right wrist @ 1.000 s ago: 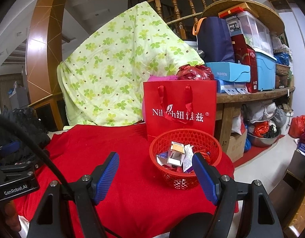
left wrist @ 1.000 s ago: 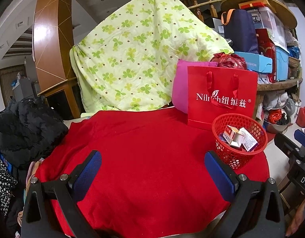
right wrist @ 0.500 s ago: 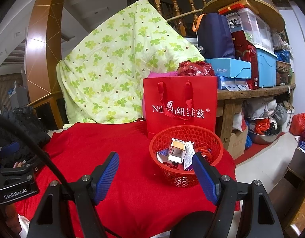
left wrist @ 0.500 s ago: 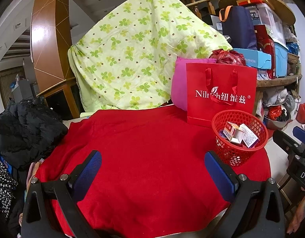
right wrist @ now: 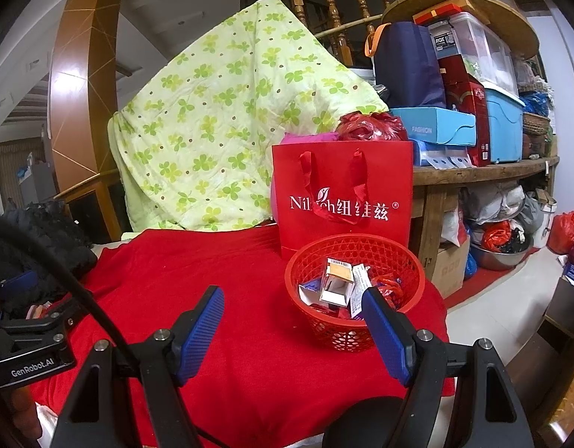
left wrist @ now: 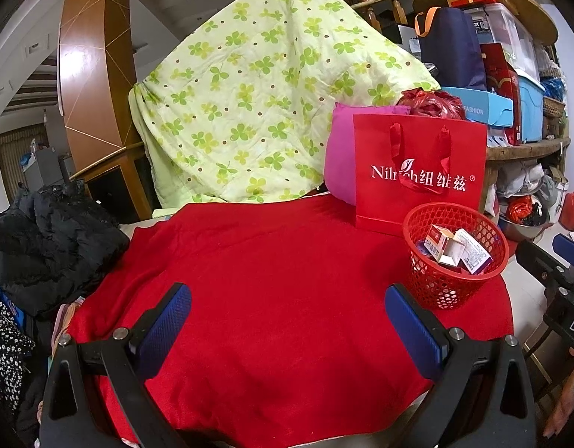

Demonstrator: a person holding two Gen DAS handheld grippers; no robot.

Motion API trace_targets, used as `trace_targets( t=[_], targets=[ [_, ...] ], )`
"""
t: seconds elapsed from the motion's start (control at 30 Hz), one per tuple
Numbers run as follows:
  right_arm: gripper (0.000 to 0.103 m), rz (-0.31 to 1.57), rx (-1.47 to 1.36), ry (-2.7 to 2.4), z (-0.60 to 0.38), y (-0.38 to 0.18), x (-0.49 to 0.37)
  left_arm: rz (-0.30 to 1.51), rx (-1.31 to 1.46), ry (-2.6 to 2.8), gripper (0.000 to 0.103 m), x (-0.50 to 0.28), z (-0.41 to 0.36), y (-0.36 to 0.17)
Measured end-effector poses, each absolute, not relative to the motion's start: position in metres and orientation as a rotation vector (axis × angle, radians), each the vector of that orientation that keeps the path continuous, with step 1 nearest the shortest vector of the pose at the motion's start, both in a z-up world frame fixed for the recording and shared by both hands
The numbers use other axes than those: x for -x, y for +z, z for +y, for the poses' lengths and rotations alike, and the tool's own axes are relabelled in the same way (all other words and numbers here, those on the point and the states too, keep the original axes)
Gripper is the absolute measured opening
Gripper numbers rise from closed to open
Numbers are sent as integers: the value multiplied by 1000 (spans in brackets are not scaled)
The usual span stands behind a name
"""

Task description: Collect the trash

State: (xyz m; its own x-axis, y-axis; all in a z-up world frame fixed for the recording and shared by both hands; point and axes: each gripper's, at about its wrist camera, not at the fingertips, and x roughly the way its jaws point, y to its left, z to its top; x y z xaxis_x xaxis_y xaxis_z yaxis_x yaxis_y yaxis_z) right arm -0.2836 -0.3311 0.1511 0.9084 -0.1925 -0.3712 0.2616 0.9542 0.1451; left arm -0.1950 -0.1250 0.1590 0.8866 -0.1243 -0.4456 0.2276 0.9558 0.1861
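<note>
A red mesh basket [left wrist: 423, 278] [right wrist: 346, 332] stands on the red tablecloth [left wrist: 272, 261] [right wrist: 231, 261] near its right edge. Inside lie small cartons [left wrist: 445, 248] [right wrist: 337, 280] and crumpled wrappers [right wrist: 389, 287]. My left gripper [left wrist: 287, 321] hangs open over the cloth's near part, left of the basket, nothing between its blue pads. My right gripper [right wrist: 292, 326] is open too, just in front of the basket; its right fingertip overlaps the basket's rim in the picture. The left gripper's body [right wrist: 22, 339] shows at the right wrist view's left edge.
A red paper bag [left wrist: 417, 171] [right wrist: 343, 198] stands upright right behind the basket, a pink cushion [left wrist: 339, 164] beside it. A green clover quilt [left wrist: 257, 104] is draped behind the table. Black clothing [left wrist: 44, 239] is piled at left. Shelves with boxes [right wrist: 455, 112] fill the right.
The view drifts slightly: the basket sits a touch lower in the left wrist view and higher in the right wrist view. Both grippers stay open and empty.
</note>
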Motion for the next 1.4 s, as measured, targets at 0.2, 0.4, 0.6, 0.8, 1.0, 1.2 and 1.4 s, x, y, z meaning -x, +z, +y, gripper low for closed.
trace_targets(
  t=[0.2,0.4,0.6,0.8,1.0,1.2,1.4],
  targets=[
    [79,361,-197,-235,-331,151,283,445,-241,-184,103,195,-124,158],
    [79,370,-200,-231,-325,146,281,449,-243,-182,103,194,-121,154],
    [79,373,-200,-229,-325,146,280,455,-245,-183,103,193,-118,152],
    [79,374,-198,-229,-326,146,279,459,-244,-181,103,192,-116,152],
    [79,376,-199,-225,-328,146,278,461,-243,-179,103,191,-113,150],
    [79,377,-201,-232,-326,145,278,468,-240,-176,103,190,-109,148],
    [79,381,-208,-237,-328,145,277,474,-237,-177,103,188,-108,147]
  ],
)
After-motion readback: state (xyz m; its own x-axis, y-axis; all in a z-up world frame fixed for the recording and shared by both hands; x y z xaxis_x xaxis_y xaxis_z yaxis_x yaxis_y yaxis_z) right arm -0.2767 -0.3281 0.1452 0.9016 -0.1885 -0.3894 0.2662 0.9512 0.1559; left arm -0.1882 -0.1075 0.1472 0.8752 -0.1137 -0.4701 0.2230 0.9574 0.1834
